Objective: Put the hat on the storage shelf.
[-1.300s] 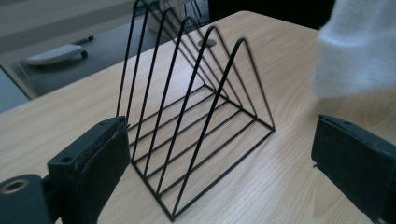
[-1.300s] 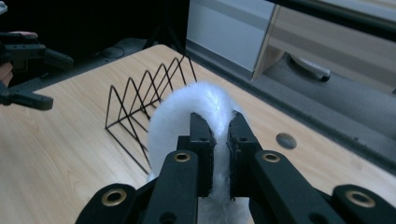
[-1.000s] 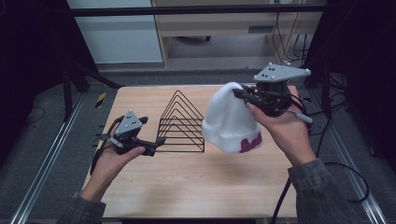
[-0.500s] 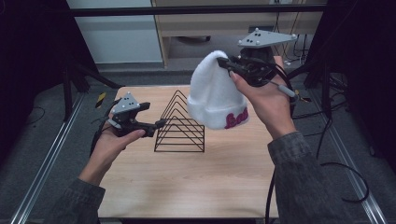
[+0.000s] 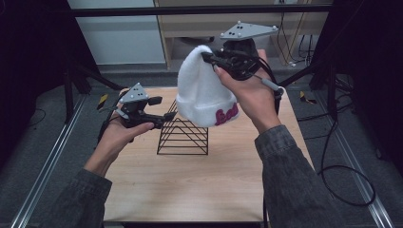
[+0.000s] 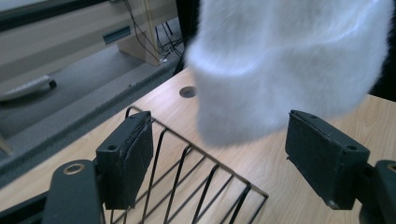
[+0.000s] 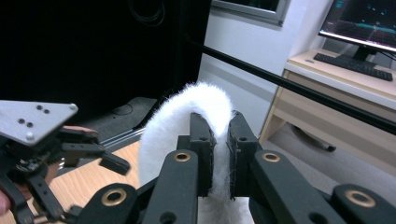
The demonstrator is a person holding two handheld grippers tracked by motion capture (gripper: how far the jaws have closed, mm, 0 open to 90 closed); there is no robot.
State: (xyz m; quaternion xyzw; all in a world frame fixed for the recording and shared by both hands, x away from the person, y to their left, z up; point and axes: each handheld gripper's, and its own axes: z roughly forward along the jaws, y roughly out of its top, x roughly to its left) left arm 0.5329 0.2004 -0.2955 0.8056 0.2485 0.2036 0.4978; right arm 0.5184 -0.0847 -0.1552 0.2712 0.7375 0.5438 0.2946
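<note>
One white beanie (image 5: 202,90), one wire rack (image 5: 183,137) — two hand-held grippers

One white hat (image 5: 202,92) is hanging above the table (image 5: 190,185), and one black wire rack (image 5: 183,137) is sitting on it. Two grippers are showing, a left gripper (image 5: 167,115) and a right gripper (image 5: 205,56), with two hands holding them. One monitor (image 7: 366,21) and one keyboard (image 7: 352,63) are sitting on a desk behind.

White fuzzy beanie (image 5: 202,97), pink lettering, hanging above wire rack (image 5: 183,137)
</note>
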